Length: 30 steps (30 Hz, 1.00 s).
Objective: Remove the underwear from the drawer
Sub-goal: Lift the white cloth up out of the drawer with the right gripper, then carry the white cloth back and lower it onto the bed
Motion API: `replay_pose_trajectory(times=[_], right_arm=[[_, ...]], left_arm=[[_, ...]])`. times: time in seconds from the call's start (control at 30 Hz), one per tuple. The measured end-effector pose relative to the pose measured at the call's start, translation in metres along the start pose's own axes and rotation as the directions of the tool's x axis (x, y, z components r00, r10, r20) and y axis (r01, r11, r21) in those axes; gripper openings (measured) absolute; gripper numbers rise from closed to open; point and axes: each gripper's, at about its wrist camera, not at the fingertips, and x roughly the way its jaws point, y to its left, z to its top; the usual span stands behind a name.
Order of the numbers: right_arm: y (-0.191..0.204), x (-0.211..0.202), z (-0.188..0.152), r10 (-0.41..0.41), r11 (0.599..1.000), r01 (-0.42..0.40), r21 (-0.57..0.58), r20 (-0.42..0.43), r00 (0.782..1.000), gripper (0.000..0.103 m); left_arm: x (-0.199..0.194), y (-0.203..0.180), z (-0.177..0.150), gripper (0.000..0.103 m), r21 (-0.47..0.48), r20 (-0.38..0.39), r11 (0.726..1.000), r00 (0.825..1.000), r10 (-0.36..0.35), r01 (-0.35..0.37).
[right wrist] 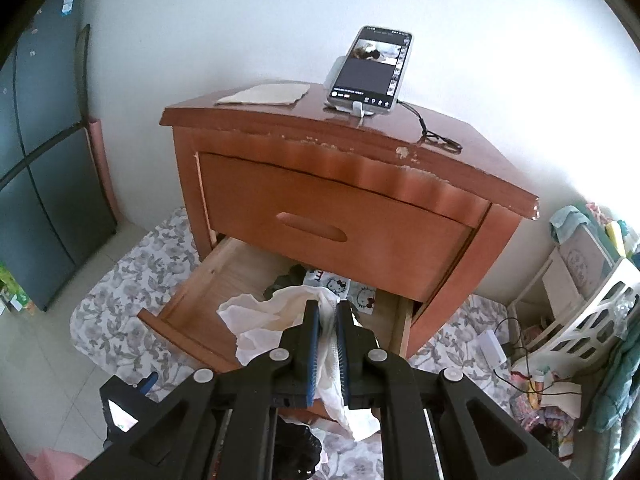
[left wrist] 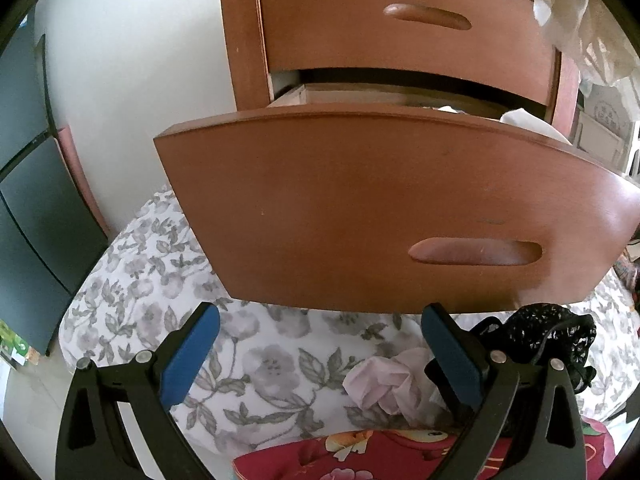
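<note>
The lower drawer (right wrist: 192,300) of a brown wooden nightstand (right wrist: 328,140) stands pulled out, holding a Hello Kitty print garment (right wrist: 362,294) and a dark one. My right gripper (right wrist: 328,306) is shut on white underwear (right wrist: 264,320), lifted above the drawer's front. In the left wrist view my left gripper (left wrist: 320,316) is open and empty, low in front of the drawer front (left wrist: 360,208). On the floral sheet (left wrist: 160,280) beside its right finger lie black lace underwear (left wrist: 552,336) and a pale pink garment (left wrist: 380,380).
A phone (right wrist: 370,72) on a stand and a paper (right wrist: 264,94) sit on the nightstand top. A dark cabinet (right wrist: 44,168) stands at left. At right are a white basket (right wrist: 592,324), cables and clothes. A red floral cloth (left wrist: 380,456) lies near me.
</note>
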Motion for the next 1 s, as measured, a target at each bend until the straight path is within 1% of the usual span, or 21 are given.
replay_pose_trajectory(times=[0.27,0.6,0.7,0.8,0.9,1.0], right_arm=[[0.000,-0.028,-0.009,0.023,1.000,-0.023,0.002,0.038,0.999,0.009],[0.006,-0.043,-0.032,0.053,0.999,-0.053,-0.001,0.040,0.998,0.009],[0.007,-0.039,-0.045,0.060,0.998,-0.060,0.000,0.019,0.998,0.009],[0.003,-0.029,-0.058,0.068,0.997,-0.068,0.024,-0.010,0.998,0.009],[0.000,-0.016,-0.073,0.071,0.997,-0.069,0.045,-0.043,0.997,0.009],[0.001,0.005,-0.095,0.101,0.993,-0.094,0.074,-0.095,0.990,0.009]], left_arm=[[-0.001,-0.001,0.000,0.101,0.007,0.008,1.000,1.000,0.013,-0.013],[-0.009,-0.004,-0.001,0.101,0.028,0.042,0.999,0.998,0.036,-0.038],[-0.010,-0.004,-0.001,0.101,0.029,0.045,0.999,0.998,0.039,-0.040],[-0.010,-0.004,-0.001,0.101,0.032,0.046,0.999,0.998,0.040,-0.042],[-0.008,-0.005,0.000,0.101,0.037,0.039,0.998,0.998,0.041,-0.042],[-0.007,-0.006,0.000,0.101,0.038,0.038,0.998,0.998,0.041,-0.042]])
